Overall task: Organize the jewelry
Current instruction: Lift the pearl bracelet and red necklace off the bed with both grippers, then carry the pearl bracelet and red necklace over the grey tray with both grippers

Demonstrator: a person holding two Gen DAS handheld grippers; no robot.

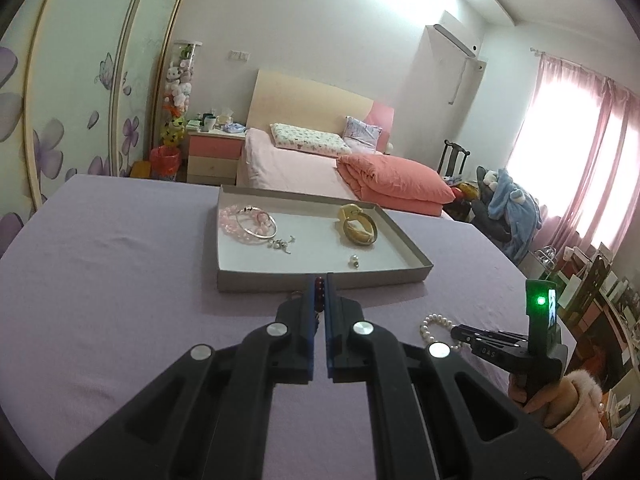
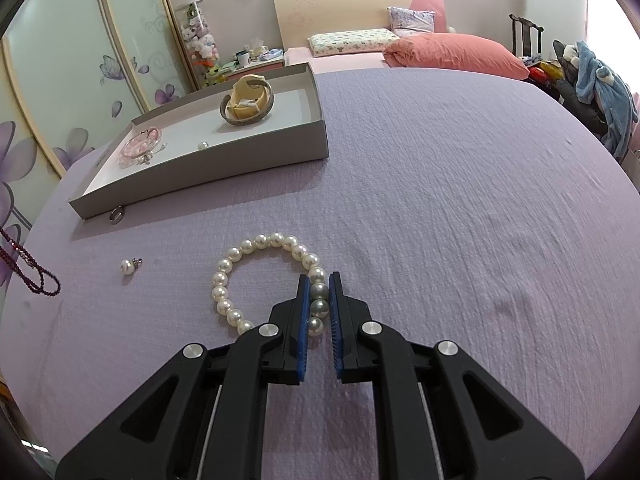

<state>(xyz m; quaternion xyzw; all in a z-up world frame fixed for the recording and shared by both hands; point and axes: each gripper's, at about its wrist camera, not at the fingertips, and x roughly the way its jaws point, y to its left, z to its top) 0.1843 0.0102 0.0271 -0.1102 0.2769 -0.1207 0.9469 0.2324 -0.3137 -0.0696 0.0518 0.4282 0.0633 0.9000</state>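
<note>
My left gripper [image 1: 319, 285] is clamped tight, angled gently downward. My right gripper [image 2: 319, 292] pitches down steeper, jaws pinched in, a pink-sleeved hand [image 1: 532, 394] behind it.

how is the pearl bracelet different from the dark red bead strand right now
The pearl bracelet is a ring of large white pearls; the dark red bead strand is thin with tiny beads. The bracelet lies on the purple cloth with the right tool shut on one side; the strand hangs in the air, pinched in the left tool. Both are beaded, gripped, and outside the tray.
</note>
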